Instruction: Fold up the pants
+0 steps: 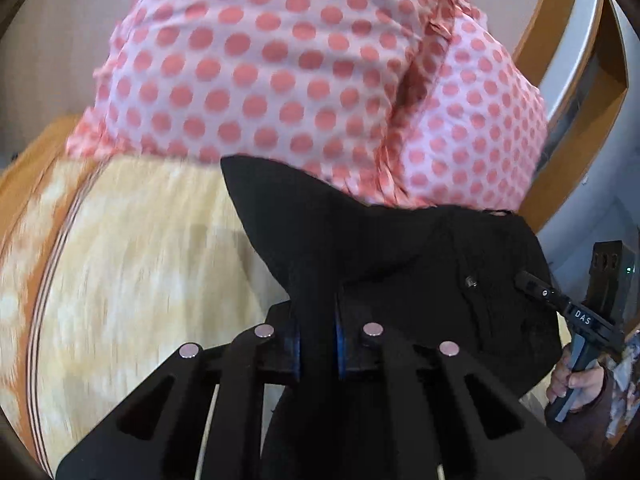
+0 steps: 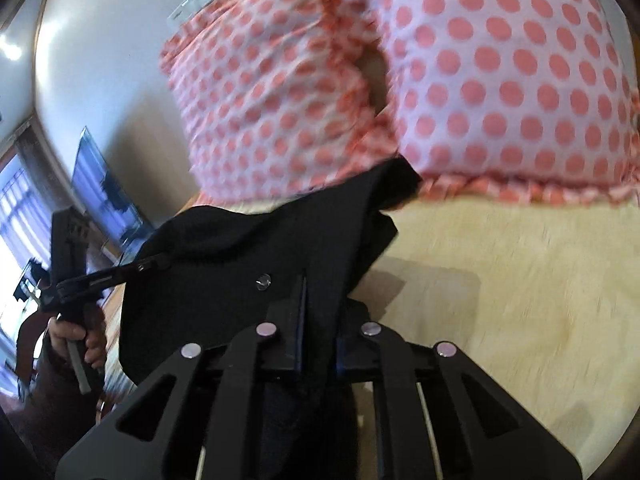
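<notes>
Pants [image 1: 400, 264], black, look soft and limp, sagging between both grippers; left gripper [image 1: 318, 344] and right gripper [image 2: 320, 344] pinch waistband edges, pillows [image 1: 280, 80] at twelve o'clock.

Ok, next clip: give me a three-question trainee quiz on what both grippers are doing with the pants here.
1. True or false: both the left gripper and the right gripper have their jaws closed on the black pants.
2. What lies behind the pants? A) spotted pillows B) a laundry basket C) a stack of towels
3. Fill in: the pants are held up over a cream-coloured ____.

Key:
1. True; each wrist view shows black cloth pinched between the jaws.
2. A, the pink spotted pillows.
3. Blanket; the surface looks fuzzy, though the picture is blurred.
</notes>
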